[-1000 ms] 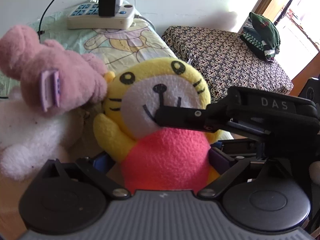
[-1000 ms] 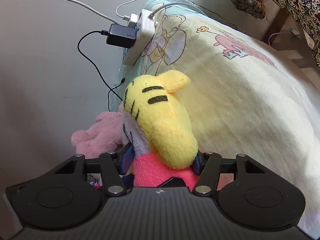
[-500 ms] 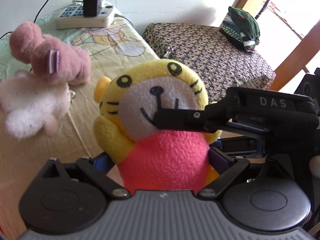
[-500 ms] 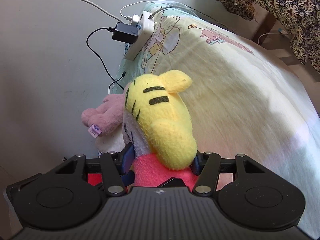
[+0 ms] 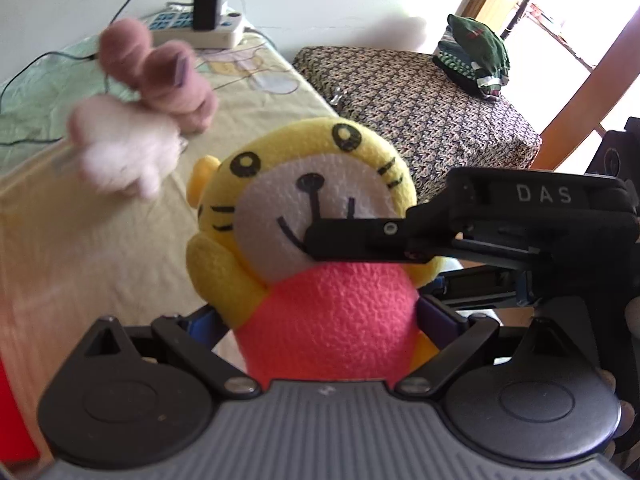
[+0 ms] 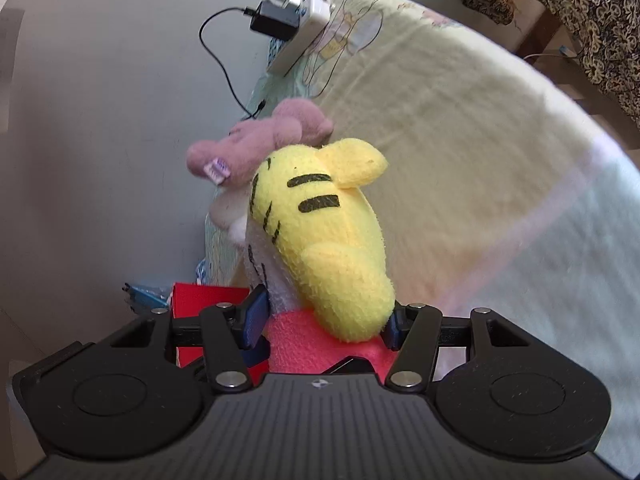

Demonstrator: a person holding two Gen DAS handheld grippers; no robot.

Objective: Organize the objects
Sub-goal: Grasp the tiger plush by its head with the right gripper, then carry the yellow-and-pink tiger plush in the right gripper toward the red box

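Both grippers are carrying the yellow tiger plush (image 5: 320, 240) back from the pink and white plush (image 5: 140, 112), which was touching its left side a second ago and is now lying well apart at far left on the bed (image 5: 100, 220), blurred by the motion. Left gripper (image 5: 326, 320) fingers are closed onto the plush's pink-red belly from both sides, blue pads pressing into the fabric low on the body. Right gripper (image 6: 320, 320) is coming in from the right of the scene; its fingers are likewise closed on the toy around neck level, one black finger (image 5: 352, 240) crossing the mouth in the left wrist view. From the right wrist view the yellow head is leaning forward over the grip, with the pink plush behind it and a red object (image 6: 200, 304) showing below left; what that object is I cannot tell. Power strip with a black charger (image 5: 208, 24) is sitting at the far end of the bed, and a patterned covered surface with folded green clothing (image 5: 476, 56) is standing at far right. Judgement: the tiger is lifted clear of the bedding and separated from its neighbour, so the pick is done and a placing spot is pending; none is yet evident.
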